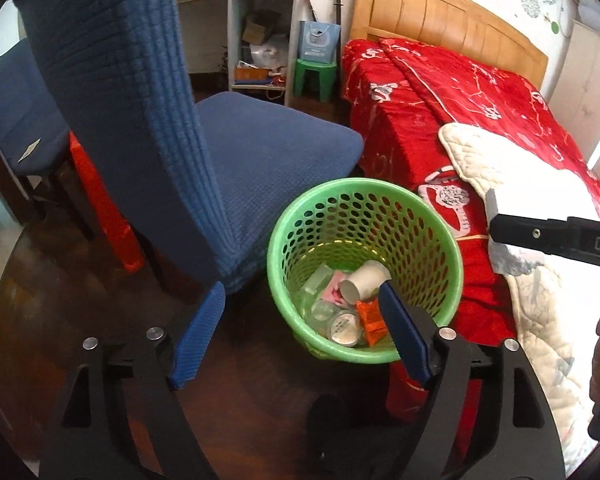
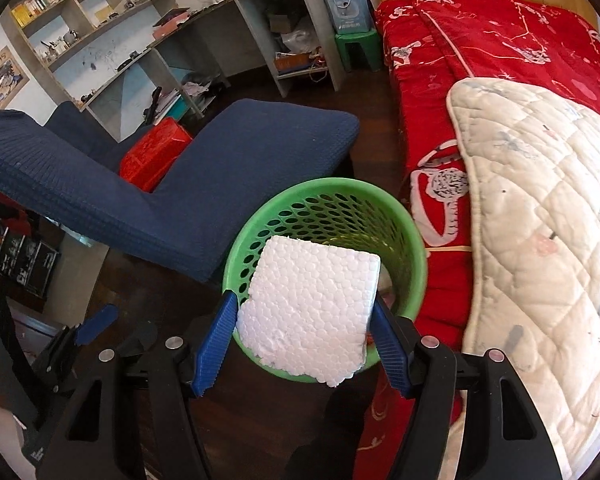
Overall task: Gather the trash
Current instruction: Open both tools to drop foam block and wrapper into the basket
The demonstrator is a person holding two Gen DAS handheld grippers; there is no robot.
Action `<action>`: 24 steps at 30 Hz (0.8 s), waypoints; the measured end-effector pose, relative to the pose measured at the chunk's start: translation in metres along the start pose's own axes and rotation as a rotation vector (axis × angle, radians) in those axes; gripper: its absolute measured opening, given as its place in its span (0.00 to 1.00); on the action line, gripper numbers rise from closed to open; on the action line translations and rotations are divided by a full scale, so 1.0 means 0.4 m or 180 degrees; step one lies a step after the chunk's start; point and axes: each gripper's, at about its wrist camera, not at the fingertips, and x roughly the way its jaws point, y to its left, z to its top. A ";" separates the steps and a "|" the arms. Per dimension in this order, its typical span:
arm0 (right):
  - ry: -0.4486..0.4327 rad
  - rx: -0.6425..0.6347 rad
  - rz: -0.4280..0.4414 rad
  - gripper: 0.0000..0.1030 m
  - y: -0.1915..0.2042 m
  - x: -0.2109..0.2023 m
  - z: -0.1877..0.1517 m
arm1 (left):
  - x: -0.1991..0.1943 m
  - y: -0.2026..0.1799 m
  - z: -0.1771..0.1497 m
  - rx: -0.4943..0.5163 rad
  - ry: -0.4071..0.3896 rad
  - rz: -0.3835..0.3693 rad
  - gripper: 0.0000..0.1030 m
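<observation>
Two grippers: both angle steeply down over one green basket (image 1: 364, 216) on the dark floor.
Left gripper (image 1: 300, 300): blue fingers spread wide apart with nothing between them, poised over the basket's near rim.
Right gripper (image 2: 306, 312): clamped on a white foam block (image 2: 312, 304), one blue pad against each side edge; it holds the block just above the basket's mouth.
Foam block: squarish slab, pebbled surface, ragged broken lower edge, tilted toward the camera.
Right gripper from the left camera: its black body comes in from the right edge over the bed.
Basket contents: a white paper cup (image 1: 364, 282) on its side, an orange wrapper (image 1: 374, 316), clear plastic pieces, a round lid.
Basket position: between a blue chair (image 1: 236, 152) and a bed with a red quilt (image 1: 452, 100), close to both.
</observation>
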 end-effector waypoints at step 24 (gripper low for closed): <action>-0.0330 -0.0114 -0.0193 0.85 -0.056 -0.144 -0.073 | -0.103 -0.051 -0.012 0.0121 -0.0328 0.0127 0.95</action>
